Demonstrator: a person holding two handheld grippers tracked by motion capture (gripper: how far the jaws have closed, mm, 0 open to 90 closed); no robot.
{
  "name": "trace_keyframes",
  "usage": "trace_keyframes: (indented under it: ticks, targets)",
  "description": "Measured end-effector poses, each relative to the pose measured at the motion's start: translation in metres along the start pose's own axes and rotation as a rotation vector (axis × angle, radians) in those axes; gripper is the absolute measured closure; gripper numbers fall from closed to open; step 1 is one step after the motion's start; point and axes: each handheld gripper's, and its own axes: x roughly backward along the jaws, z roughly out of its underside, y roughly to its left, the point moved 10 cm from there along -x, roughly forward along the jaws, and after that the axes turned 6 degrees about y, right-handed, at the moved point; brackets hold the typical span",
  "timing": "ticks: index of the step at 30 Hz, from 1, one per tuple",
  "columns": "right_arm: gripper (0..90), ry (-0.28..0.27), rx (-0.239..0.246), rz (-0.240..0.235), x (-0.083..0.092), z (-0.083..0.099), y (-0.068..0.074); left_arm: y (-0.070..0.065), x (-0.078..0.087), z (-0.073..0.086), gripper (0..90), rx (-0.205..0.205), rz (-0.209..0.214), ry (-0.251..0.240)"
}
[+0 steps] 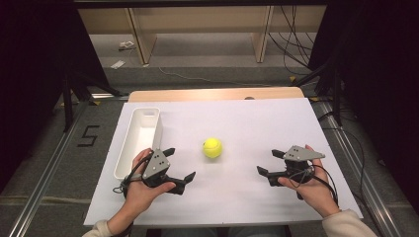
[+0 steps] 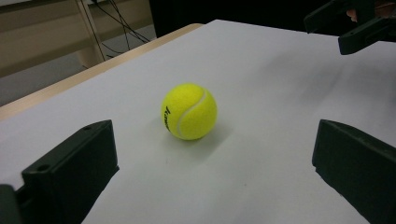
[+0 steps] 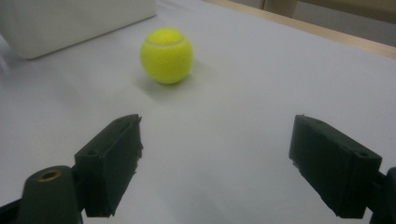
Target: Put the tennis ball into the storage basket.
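One yellow tennis ball (image 1: 212, 147) lies on the desk (image 1: 247, 123), between the two claws and a little beyond both. One long white bin (image 1: 140, 140) stands just beyond the left claw (image 1: 179, 165), touching the hand that holds it. There are two claws in all, the left and the right claw (image 1: 270, 163), each with two black jaws spread apart.

A lab: black curtains (image 1: 29, 74), floor cables (image 1: 296, 44), taped marker (image 1: 87, 136).
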Motion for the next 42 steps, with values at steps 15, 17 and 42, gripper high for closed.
trace_keyframes:
  ticks: [15, 17, 42]
  targets:
    - [17.7, -0.012, -0.002, -0.002, -0.001, -0.004, 0.001, -0.001, 0.000, 0.000, 0.0, -0.010, -0.002, -0.001]
    - [17.7, -0.013, -0.004, -0.003, -0.002, -0.004, 0.001, -0.001, 0.001, -0.001, 0.0, -0.012, -0.003, -0.002]
    - [18.1, -0.024, -0.005, -0.014, -0.021, -0.021, 0.003, -0.002, 0.000, -0.002, 0.0, -0.010, 0.000, -0.004]
